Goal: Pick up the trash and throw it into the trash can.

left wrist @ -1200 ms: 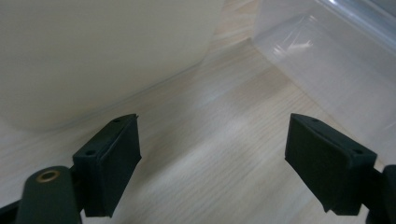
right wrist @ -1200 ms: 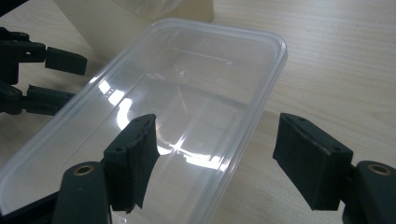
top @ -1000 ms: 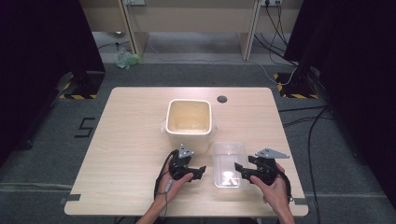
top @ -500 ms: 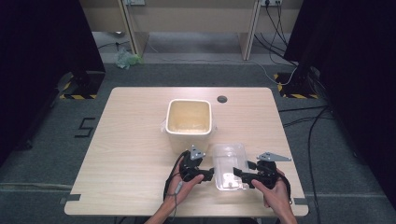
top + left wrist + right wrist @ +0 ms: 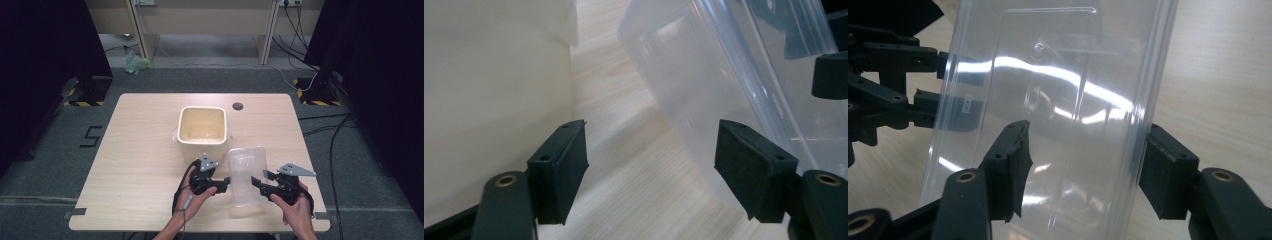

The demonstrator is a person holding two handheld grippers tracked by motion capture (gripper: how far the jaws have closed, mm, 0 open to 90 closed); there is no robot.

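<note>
The clear plastic container [image 5: 247, 175] is tilted up off the counter [image 5: 140, 150], between the two grippers and just in front of the cream tub [image 5: 202, 131]. In the right gripper view, the right gripper [image 5: 1083, 170] has just been closing, and its fingers [image 5: 1013, 165] are seen narrowed onto the container's edge, one inside the wall and one outside. The left gripper [image 5: 649, 165] has likewise been closing; its right-hand finger [image 5: 749, 165] is set against the container's wall, the other stands free near the tub, and a firm hold cannot be told.

Light wooden bench [image 5: 140, 150] bearing a cream square tub [image 5: 202, 131] and a small dark round hole [image 5: 238, 106] near its far edge.
</note>
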